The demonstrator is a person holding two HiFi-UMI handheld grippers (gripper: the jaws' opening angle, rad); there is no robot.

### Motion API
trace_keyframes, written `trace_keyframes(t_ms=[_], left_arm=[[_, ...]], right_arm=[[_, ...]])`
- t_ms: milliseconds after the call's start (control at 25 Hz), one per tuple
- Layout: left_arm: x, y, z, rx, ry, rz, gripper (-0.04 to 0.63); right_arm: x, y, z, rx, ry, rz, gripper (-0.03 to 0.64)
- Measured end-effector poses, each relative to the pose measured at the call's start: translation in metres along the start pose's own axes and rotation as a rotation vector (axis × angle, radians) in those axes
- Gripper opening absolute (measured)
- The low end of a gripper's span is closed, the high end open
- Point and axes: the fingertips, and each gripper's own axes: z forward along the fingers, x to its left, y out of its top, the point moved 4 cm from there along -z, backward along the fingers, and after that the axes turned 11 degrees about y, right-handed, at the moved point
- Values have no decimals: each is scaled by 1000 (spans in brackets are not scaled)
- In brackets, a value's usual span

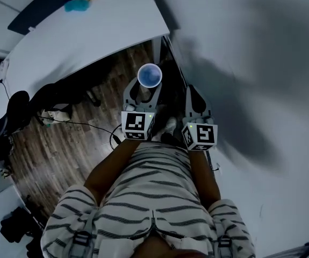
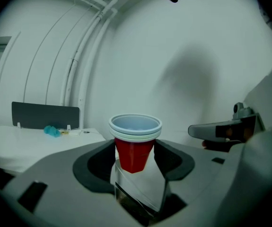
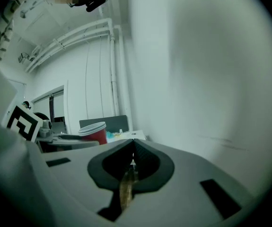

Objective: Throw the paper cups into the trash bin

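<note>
Two grippers are out in front: the left gripper [image 1: 144, 93] has its jaws spread fairly wide, clamped on the sides of a nested stack of red paper cups with pale rims [image 2: 134, 144]. The stack is upright, up in the air above the dark wood-plank floor [image 1: 63, 149] by the plain white wall [image 1: 251, 52]. The right gripper [image 3: 131, 162] sits just beside it, jaws pressed together with nothing in them

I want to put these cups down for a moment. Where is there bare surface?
The white table is bare from its near edge up to the teal object. The wooden floor beside it is crowded with dark clutter.
</note>
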Motion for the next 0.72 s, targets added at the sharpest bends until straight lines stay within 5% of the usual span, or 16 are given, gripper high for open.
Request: trace_keyframes(t_ms=[720], left_arm=[[-19, -66, 2, 152, -36, -15, 267]], right_arm=[[-6, -57, 5, 133, 6, 62, 18]])
